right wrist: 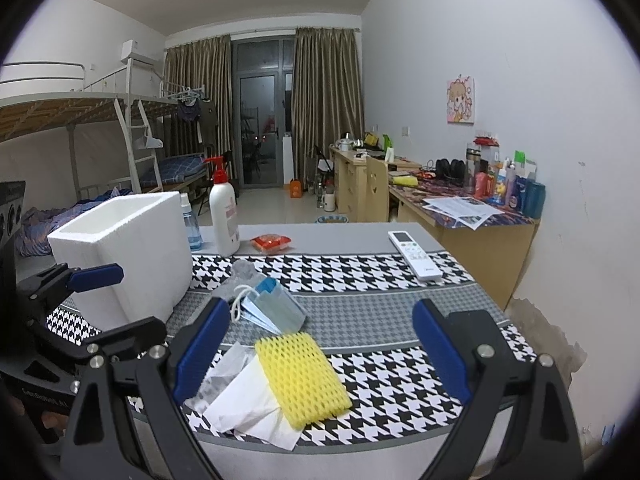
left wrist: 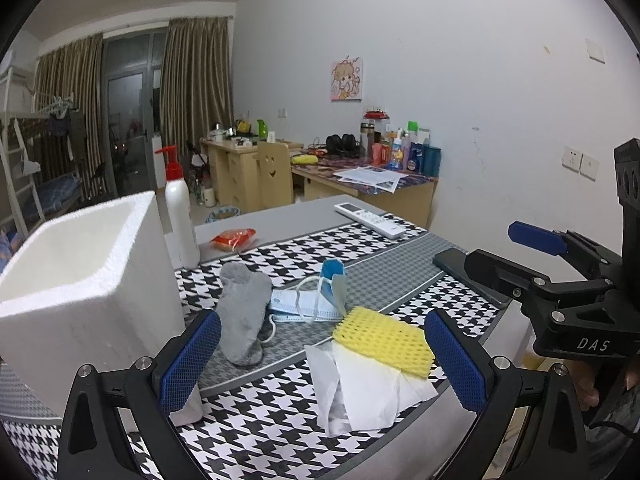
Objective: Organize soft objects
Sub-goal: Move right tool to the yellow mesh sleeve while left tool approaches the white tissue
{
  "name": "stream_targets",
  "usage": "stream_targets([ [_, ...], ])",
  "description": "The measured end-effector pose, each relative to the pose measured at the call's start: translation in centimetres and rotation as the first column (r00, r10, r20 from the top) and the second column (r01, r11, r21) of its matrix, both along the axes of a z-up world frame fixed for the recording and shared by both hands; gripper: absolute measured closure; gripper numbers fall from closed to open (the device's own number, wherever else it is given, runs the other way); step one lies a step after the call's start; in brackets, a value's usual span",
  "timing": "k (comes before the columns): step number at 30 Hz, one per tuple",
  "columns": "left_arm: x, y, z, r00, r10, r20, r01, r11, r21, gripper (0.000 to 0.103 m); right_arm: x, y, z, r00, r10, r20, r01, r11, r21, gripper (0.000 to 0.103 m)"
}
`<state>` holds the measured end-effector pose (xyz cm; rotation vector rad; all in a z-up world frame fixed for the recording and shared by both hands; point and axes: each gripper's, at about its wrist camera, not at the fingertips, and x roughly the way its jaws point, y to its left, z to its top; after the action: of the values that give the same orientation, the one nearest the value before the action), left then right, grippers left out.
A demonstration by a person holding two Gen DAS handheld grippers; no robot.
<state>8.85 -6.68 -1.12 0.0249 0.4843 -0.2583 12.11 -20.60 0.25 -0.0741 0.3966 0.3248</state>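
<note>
A: Where do the two tools stand?

B: The left hand-held gripper (left wrist: 322,360) is spread wide and holds nothing. Its blue pads frame the near edge of the desk (left wrist: 420,264). The right hand-held gripper (right wrist: 322,356) is just as wide and just as empty.

A: And what sits between the fingers?

B: In the left view, a white tissue (left wrist: 372,392) lies nearest, with a yellow foam net (left wrist: 384,340) resting partly on top of it. Beyond those is a blue face mask (left wrist: 308,300) with its ear loops loose, and a grey sock (left wrist: 244,312) just beside it. The white foam box (left wrist: 84,292) stands to the left, open at the top.

A: So the box is where they go?

B: That's my guess; nothing appears to be in it so far, though its floor is hidden. The sock is closest to the box and to the left tool, so I'd start there.

A: How would you take it?

B: Come down over the middle of the sock, one pad each side, and pinch a fold of cloth, not the flat of it. Lift clear before swinging over the box rim, since a limp sock will trail. Watch the mask loop lying against the sock; it may drag along.

A: And the right side?

B: The foam net is its nearest piece. Lift it off the tissue gently, or the paper may slide.
</note>
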Motion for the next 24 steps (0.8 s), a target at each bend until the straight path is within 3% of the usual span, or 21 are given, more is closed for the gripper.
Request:
stream_targets([
  [24,2.1,-1.0,-4.9,0.987,-0.016,-0.162,0.022,0.999,0.036,0.001,2.0,-0.2,-3.6,0.994,0.027,-0.104,-0.030,0.999,-0.032,0.008],
])
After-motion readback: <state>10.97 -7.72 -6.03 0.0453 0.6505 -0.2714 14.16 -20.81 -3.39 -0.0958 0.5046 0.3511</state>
